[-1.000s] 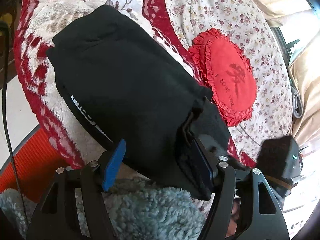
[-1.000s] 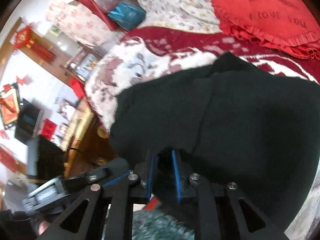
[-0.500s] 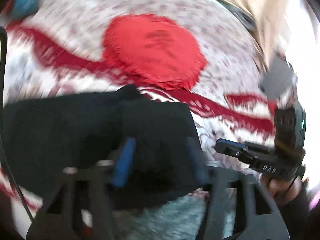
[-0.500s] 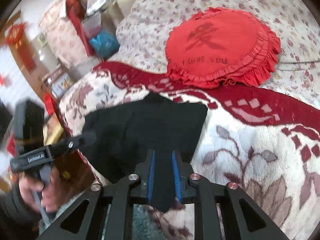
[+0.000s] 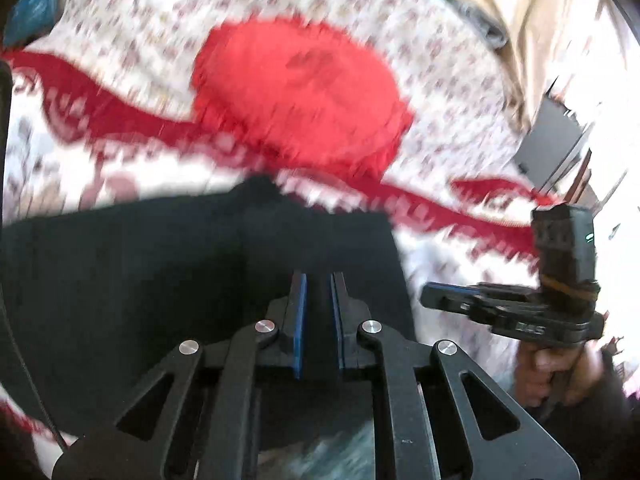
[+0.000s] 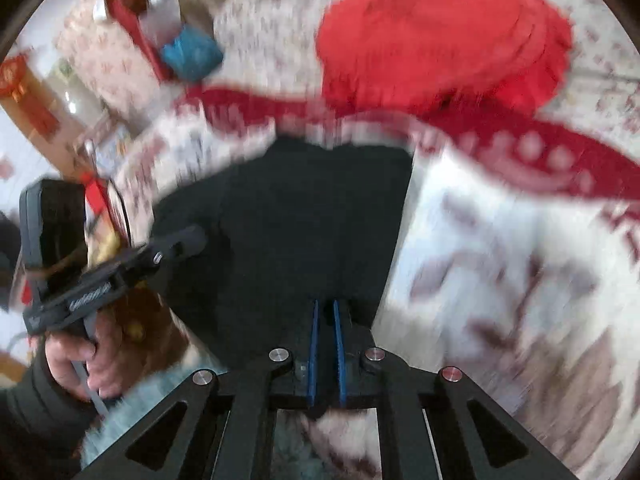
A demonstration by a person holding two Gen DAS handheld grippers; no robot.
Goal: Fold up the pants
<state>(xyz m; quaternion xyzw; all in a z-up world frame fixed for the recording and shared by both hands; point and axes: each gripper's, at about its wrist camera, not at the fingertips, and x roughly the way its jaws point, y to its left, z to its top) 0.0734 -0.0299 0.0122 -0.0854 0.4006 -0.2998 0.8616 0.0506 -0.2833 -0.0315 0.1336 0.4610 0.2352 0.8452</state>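
Plainly, the black pants (image 5: 160,280) lie folded into a thick block on the white and red plush blanket (image 5: 460,280) that covers the near part of the bed (image 5: 440,60). A round red cushion (image 5: 296,92) sits beyond them on the floral sheet. Both views are smeared by motion blur.

In the left wrist view the left gripper (image 5: 318,280) hangs over the right part of the pants. Its fingers have just been closing, and the blue pads stand nearly together with a thin dark slit between them. Whether any cloth is nipped there I cannot tell, as the slit is as black as the pants behind it. This view alone shows the right gripper (image 5: 430,298) from the side, held by a hand (image 5: 560,376). Its tip lies just beside the right edge of the pants, with pale blanket showing between, and no cloth in it.

The right wrist view looks along the right gripper (image 6: 325,304). Its fingers have also just been closing and are all but shut, above the near end of the pants (image 6: 300,220). Only here is the left gripper (image 6: 196,240) seen from outside, gripped by the other hand (image 6: 80,356), its tip over the left side of the pants. A blue bundle (image 6: 192,54) lies at the far corner of the bed.
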